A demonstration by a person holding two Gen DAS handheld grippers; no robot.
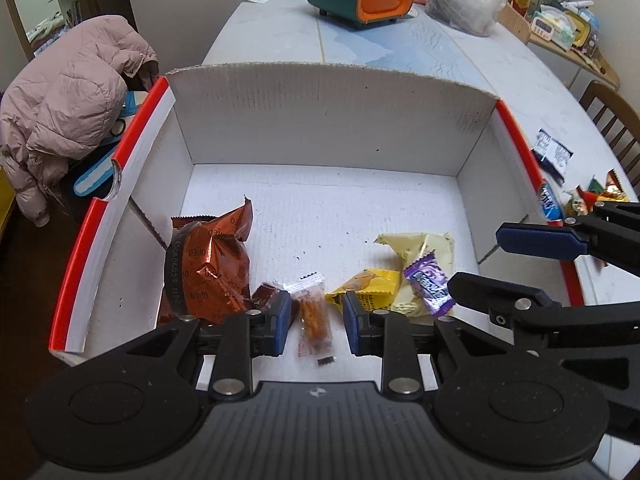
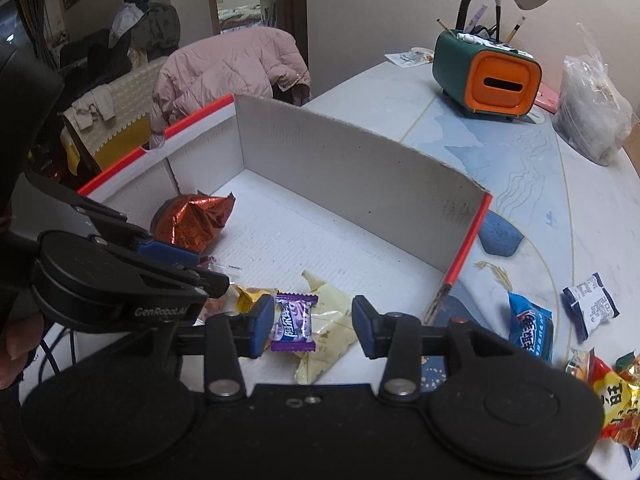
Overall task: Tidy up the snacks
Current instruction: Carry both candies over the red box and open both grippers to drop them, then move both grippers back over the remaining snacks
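A: Where were the left tongs (image 1: 313, 322)?

B: Spread apart and empty, low over the near floor of the white box (image 1: 328, 96). The clear orange-stick packet (image 1: 314, 314) lay between the pads, though I couldn't tell if they touched it. Just left of them sat the copper foil bag (image 1: 214, 268); just right, a yellow packet (image 1: 370, 290).

A: And the right tongs (image 2: 313, 326)?

B: Also spread, holding nothing. The purple candy (image 2: 293, 322) lay close against their left pad, on top of the pale yellow wrapper (image 2: 326, 338).

A: What remained outside the box?

B: Off to the right of the right tongs, on the surface (image 2: 520, 184): a blue packet (image 2: 530, 330), a white and navy sachet (image 2: 590, 306), and a red and yellow pack (image 2: 612, 398) at the frame edge.

A: How would these handle?

B: I'd judge them all light, with crinkly, slick film. The candy looked small and firm, so pinching across its middle should hold. The flat packets seemed limp; a sealed edge or corner looked safer, since squeezing their middles might crush what's inside.
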